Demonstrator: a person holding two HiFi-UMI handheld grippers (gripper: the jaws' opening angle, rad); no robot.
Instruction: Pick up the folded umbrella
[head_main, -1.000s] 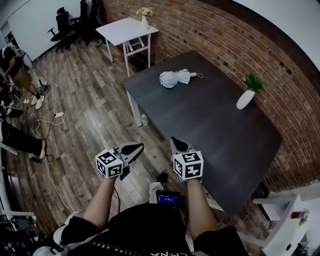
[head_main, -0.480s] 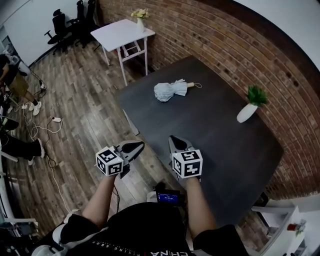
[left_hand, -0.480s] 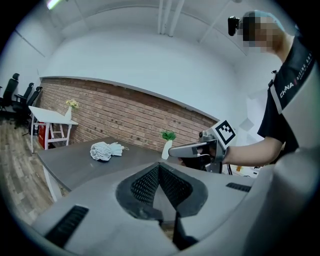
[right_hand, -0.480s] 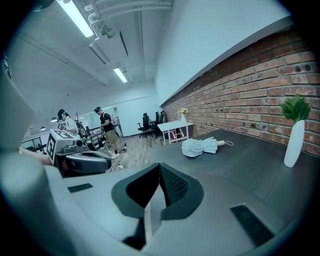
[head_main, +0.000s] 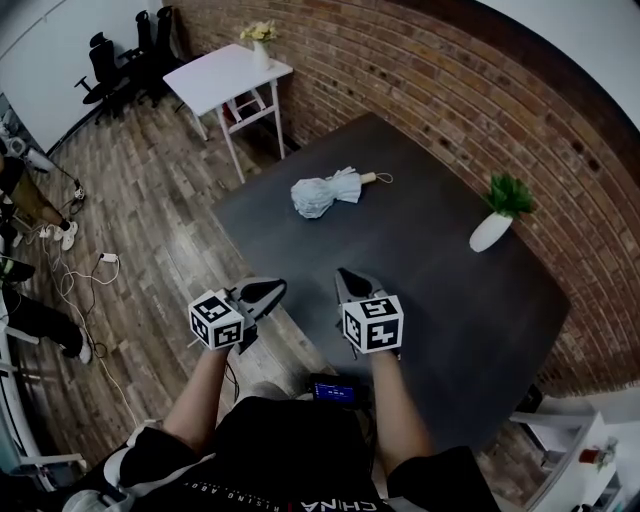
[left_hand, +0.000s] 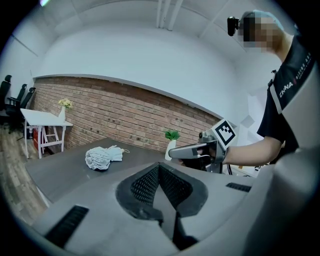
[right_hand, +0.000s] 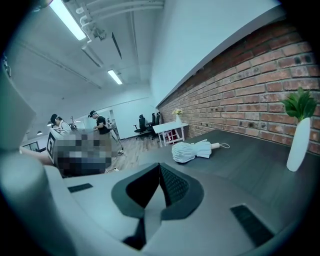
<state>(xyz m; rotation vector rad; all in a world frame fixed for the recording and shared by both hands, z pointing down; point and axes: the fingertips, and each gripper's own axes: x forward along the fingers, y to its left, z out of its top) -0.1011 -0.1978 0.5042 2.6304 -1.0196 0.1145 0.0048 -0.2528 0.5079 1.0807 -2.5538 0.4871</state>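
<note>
Approach folded umbrella (head_main: 327, 192) w/ L gripper (head_main: 266, 291) & R gripper (head_main: 351, 282), both pressed shut & empty; spread jaws before contact.

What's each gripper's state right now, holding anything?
Left gripper: closed, holding nothing.
Right gripper: closed, holding nothing.

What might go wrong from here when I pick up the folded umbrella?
1. Both the left hand-held gripper and right hand-held gripper are shut and short of the folded umbrella; arriving shut would likely shove it across the table.
2. It looks loosely bunched, so pinching only cloth may let it slip or sag.
3. A wide right-side swing might tip the white vase.
</note>
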